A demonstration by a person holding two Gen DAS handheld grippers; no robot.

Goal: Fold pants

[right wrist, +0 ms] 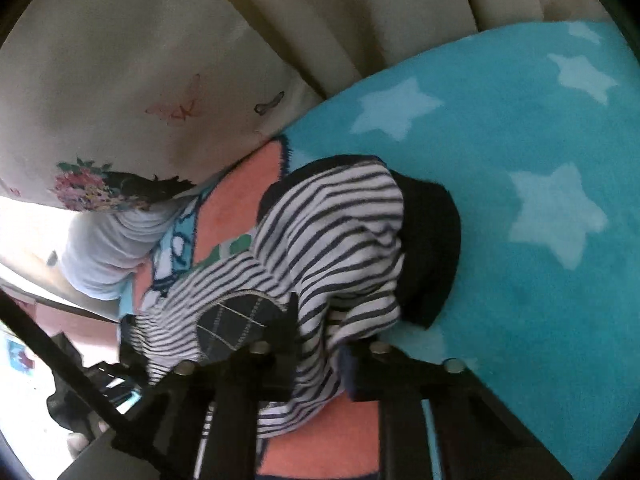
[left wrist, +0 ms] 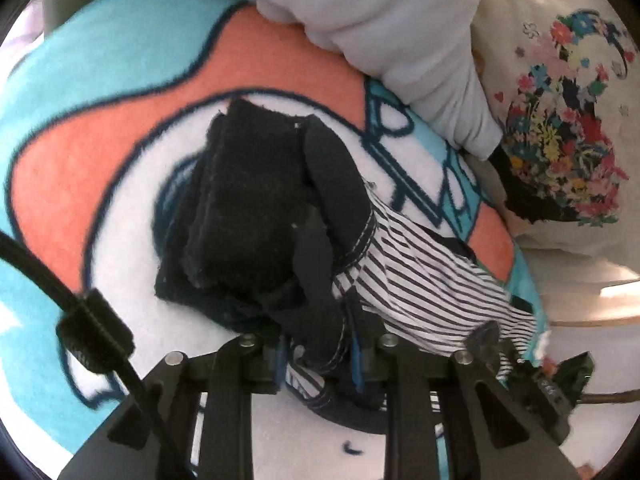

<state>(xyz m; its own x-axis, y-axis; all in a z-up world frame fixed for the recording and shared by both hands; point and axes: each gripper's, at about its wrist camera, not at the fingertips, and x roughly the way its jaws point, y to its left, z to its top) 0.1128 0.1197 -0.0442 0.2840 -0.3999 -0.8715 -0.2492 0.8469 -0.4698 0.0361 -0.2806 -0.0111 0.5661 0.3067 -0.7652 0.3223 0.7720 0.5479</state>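
— Fleece under everything: we've got the starred blanket (right wrist: 520, 128) spread beyond both sets of fingers, and the pants (left wrist: 256, 216) lie crumpled on it, dark denim with striped lining turned out.

— Soft, light, floppy; we'd expect sagging.

— Our left gripper (left wrist: 320, 354) is clamped on a dark hem fold, our right gripper (right wrist: 320, 364) pinches striped lining between its fingers.

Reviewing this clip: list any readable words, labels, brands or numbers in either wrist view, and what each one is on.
No text can be read in either view.
Blanket: large dark-outlined shapes near its edge may be letters, but they are cut off and folded; unreadable.
Cream pillow: faint red scribble, not legible.
Striped pants: quilted patch, no label visible.
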